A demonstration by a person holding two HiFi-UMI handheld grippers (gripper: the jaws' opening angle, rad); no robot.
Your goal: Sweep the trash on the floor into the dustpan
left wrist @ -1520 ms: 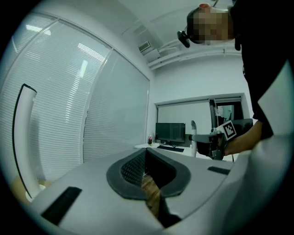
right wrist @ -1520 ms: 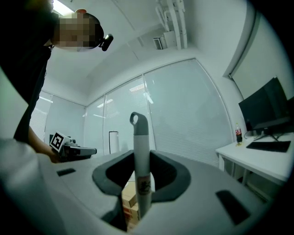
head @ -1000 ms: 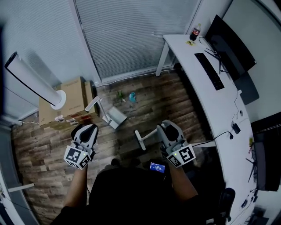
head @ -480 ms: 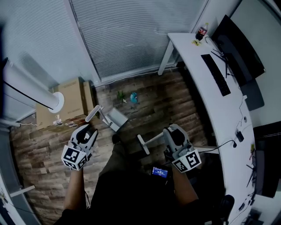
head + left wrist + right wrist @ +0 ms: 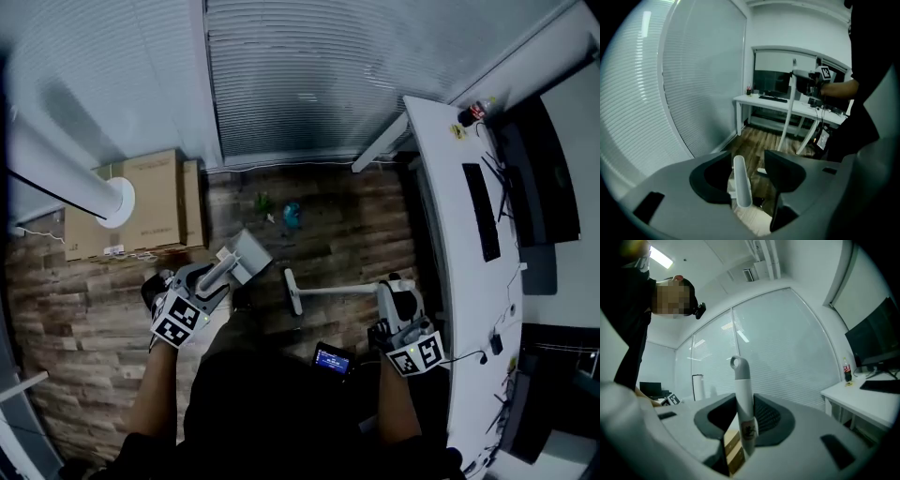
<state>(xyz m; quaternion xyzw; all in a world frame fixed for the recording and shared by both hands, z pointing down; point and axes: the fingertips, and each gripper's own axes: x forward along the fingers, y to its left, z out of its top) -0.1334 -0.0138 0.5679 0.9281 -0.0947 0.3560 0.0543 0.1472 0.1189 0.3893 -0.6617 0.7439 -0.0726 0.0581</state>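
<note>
A white dustpan [image 5: 247, 253] sits on the wood floor, its long handle [image 5: 221, 273] slanting up toward me. My left gripper [image 5: 210, 279] is opening with that handle [image 5: 740, 180] between its jaws. The handle lies near the left pad and has a gap on the right side. My right gripper [image 5: 395, 287] is shut on the white broom handle [image 5: 743, 399]. The pole runs left to the broom head [image 5: 292, 292] on the floor beside the dustpan. Green trash [image 5: 263, 202] and blue trash [image 5: 292, 215] lie beyond the dustpan, near the window.
A cardboard box [image 5: 141, 202] and a white cylindrical tower [image 5: 66, 178] stand at the left. A long white desk [image 5: 450, 244] with a keyboard, monitors and a bottle [image 5: 472, 111] runs down the right side. Window blinds close off the far wall.
My left gripper has come forward and down, so the dustpan handle now stands between its jaws. The right gripper has swung right, still holding the broom. The view has shifted.
</note>
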